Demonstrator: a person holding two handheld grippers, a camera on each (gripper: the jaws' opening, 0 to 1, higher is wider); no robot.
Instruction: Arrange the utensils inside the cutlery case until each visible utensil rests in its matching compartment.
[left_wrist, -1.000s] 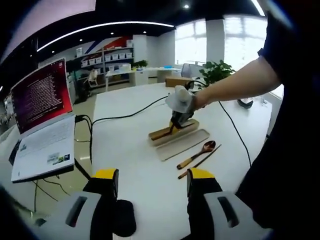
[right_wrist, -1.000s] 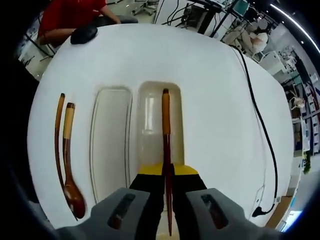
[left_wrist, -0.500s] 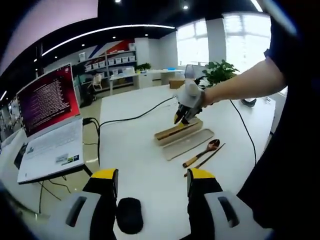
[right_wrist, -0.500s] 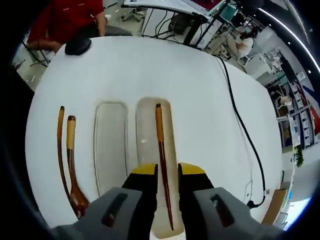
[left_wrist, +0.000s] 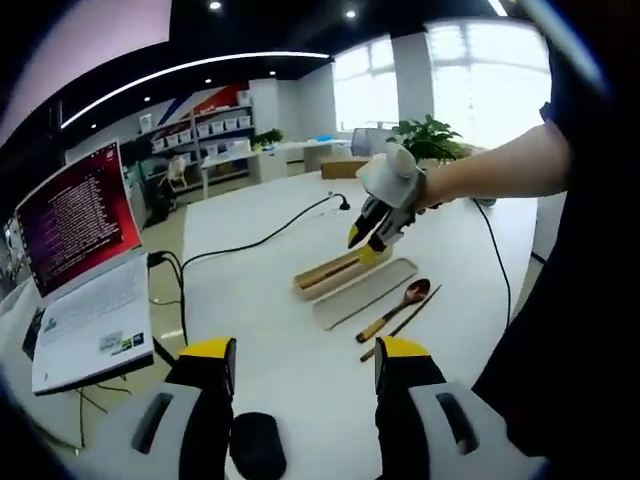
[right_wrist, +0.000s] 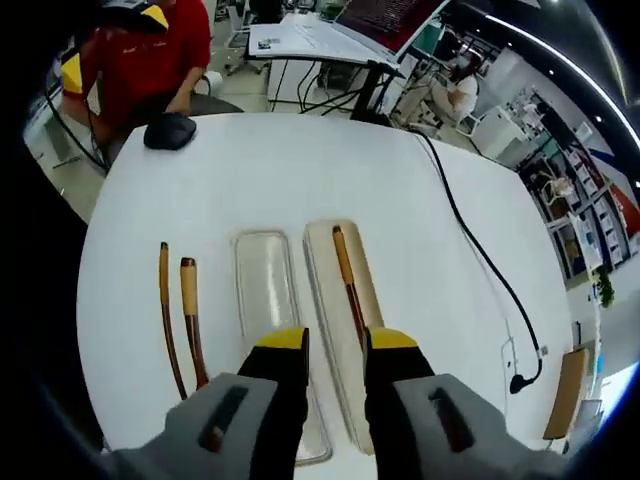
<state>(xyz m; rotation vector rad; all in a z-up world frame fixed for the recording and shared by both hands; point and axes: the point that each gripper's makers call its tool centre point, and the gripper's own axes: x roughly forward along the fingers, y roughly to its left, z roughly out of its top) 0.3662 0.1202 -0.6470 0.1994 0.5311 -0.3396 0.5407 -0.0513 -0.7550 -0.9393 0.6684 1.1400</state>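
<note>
The cutlery case's tray (right_wrist: 372, 300) lies on the white table with one dark chopstick (right_wrist: 347, 278) inside it. Left of the tray lies the clear lid (right_wrist: 262, 285), then a wooden spoon (right_wrist: 189, 315) and a second chopstick (right_wrist: 166, 315) on the bare table. My right gripper (right_wrist: 335, 345) hangs open above the tray's near end, holding nothing. In the left gripper view a gloved hand holds it (left_wrist: 367, 240) above the tray (left_wrist: 335, 272), with the lid (left_wrist: 365, 293), spoon (left_wrist: 395, 308) and loose chopstick (left_wrist: 402, 324) beside it. My left gripper (left_wrist: 305, 355) is open near the table's edge.
A black mouse (left_wrist: 257, 447) sits just under the left gripper's jaws and also lies at the far edge (right_wrist: 170, 130). An open laptop (left_wrist: 75, 270) stands to the left. A black cable (right_wrist: 470, 250) runs along the table past the tray. A person in red (right_wrist: 140, 50) sits beyond the table.
My right gripper opened and let the chopstick go into the tray, then lifted up and back from it. The left gripper stayed open; its view only shifted slightly.
</note>
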